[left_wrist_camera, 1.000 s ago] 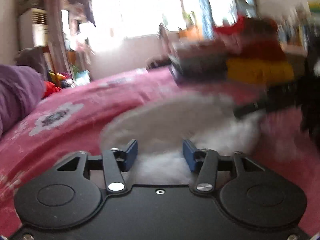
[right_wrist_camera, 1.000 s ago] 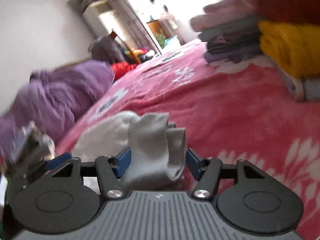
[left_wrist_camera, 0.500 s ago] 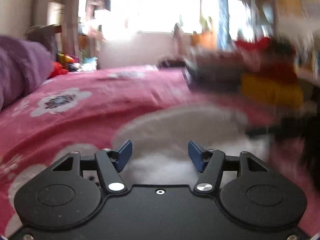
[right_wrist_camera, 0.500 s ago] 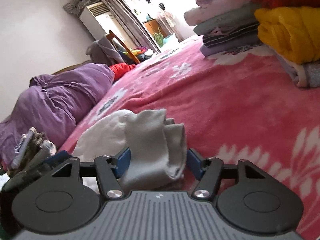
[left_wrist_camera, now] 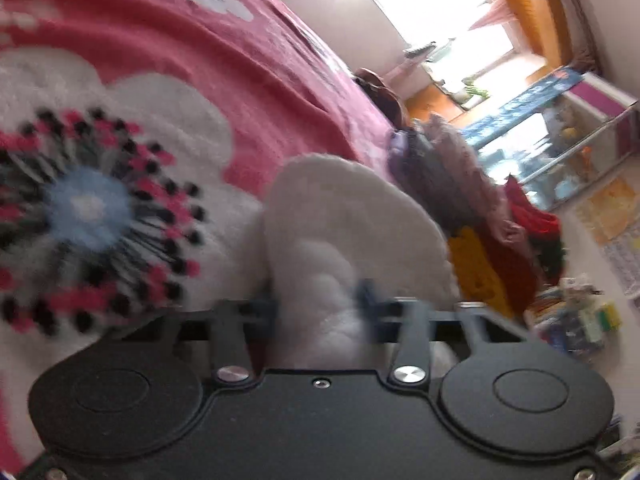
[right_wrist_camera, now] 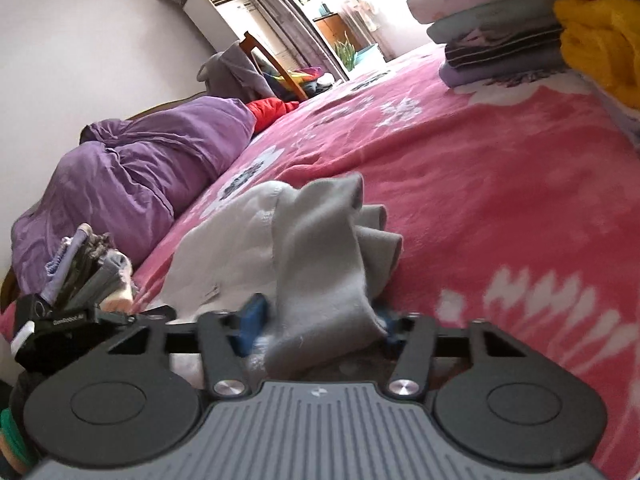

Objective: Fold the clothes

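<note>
A garment, grey outside and fleecy white inside, lies bunched on the pink flowered blanket (right_wrist_camera: 480,160). In the left wrist view its white fleece (left_wrist_camera: 344,220) fills the gap between the blurred fingers of my left gripper (left_wrist_camera: 320,306), which is shut on it. In the right wrist view a grey fold of the garment (right_wrist_camera: 320,240) rises from between the blue pads of my right gripper (right_wrist_camera: 320,326), shut on that thick fold. The left gripper's black body (right_wrist_camera: 60,328) shows at the lower left, beside the garment's white part.
Stacks of folded clothes (right_wrist_camera: 500,40) and a yellow bundle (right_wrist_camera: 600,40) sit at the far right of the bed. A purple quilt (right_wrist_camera: 132,168) is heaped along the left. A wooden chair and a white air conditioner (right_wrist_camera: 224,8) stand beyond it.
My left gripper has rolled and dropped close to the blanket, and its fingers have narrowed onto the white fleece. The right gripper keeps the grey fold, with its view tilted slightly.
</note>
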Available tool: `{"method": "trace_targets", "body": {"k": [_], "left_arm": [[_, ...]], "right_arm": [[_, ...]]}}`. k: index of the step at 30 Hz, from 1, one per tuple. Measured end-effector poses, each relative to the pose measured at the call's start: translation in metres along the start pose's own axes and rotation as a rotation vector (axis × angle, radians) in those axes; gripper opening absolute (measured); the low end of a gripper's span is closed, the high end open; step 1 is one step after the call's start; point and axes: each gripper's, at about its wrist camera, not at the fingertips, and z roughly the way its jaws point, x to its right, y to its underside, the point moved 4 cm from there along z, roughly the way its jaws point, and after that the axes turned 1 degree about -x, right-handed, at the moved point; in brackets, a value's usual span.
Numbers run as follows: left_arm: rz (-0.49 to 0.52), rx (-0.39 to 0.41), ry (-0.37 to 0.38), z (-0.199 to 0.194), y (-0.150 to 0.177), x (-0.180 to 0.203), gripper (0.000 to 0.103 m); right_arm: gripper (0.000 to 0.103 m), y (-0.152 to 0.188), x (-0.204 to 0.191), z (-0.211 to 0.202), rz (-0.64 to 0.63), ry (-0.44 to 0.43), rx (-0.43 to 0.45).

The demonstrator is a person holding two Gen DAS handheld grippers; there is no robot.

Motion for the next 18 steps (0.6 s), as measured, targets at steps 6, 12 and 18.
{"method": "trace_targets", "body": {"k": [6, 12, 18], "left_arm": [[0.104, 0.05, 0.013, -0.002, -0.007, 0.019, 0.028], [0.164, 0.097, 0.116, -0.011, -0.011, 0.044, 0.028], [0.272, 0.074, 0.243, -0.01, 0.006, 0.104, 0.028]], "right_arm": [[0.038, -0.005, -0.005, -0.016, 0.047, -0.071, 0.053], [0.038, -0.014, -0.015, -0.061, 0.079, -0.138, 0.182], [0.038, -0.002, -0.004, -0.154, 0.122, -0.111, 0.344]]}}
